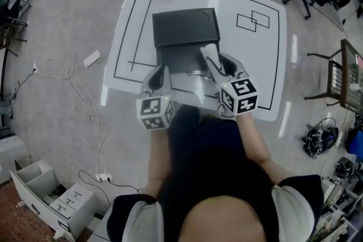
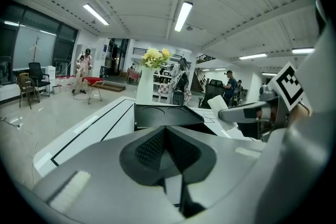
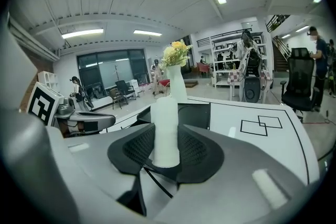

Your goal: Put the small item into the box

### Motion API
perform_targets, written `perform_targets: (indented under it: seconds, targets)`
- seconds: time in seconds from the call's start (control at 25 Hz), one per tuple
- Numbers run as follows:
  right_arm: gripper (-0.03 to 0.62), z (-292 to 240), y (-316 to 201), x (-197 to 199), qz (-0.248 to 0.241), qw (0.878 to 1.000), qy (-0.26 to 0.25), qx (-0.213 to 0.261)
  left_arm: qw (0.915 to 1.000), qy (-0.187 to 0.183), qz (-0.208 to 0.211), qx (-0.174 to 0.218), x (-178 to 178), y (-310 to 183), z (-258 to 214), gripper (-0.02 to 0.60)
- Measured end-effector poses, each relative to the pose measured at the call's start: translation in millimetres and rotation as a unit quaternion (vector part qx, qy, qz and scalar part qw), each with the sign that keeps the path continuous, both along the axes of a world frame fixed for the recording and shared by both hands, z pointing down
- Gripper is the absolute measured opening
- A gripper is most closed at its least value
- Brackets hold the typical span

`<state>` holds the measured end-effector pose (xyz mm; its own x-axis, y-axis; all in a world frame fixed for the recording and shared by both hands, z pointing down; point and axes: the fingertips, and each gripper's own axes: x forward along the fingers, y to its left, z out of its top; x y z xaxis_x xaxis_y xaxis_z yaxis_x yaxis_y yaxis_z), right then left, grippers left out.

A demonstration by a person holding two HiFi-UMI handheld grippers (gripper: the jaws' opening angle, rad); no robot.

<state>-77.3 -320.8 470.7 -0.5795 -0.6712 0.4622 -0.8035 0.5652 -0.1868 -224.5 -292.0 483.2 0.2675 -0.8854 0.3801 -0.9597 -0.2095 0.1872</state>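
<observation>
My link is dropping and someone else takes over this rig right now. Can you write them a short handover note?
Right gripper: fingers closed on the small white item, held upright at the near right corner of the black box.
Left gripper: fingers shut, nothing between them, at the box's near left side.
Box: on the white table, just ahead of both grippers.
Done: item is in the grip.
Left: carry it over the box, lower it in, release.

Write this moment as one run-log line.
right tongs: shut on white cylinder, at near side of black box | left tongs: shut, empty | stage: cylinder not yet in box
</observation>
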Motion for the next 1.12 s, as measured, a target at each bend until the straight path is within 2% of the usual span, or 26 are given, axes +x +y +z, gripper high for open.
perform_targets:
  seconds: [0.32,0.8,1.12]
  targets:
    - [0.133,2,-14,-11,-0.012,1.000,0.028,0.004,0.9999,0.004,0.008,0.004,-7,-13,3,0.009]
    - [0.133,11,-25,-31,-0.056,0.994,0.091,0.001,0.9999,0.000,0.016,0.005,-21,-26,4,0.009]
    - [0.133,33,-29,-44,-0.081,0.989,0.125,-0.020,0.9997,-0.002,0.025,0.000,-27,-32,9,0.009]
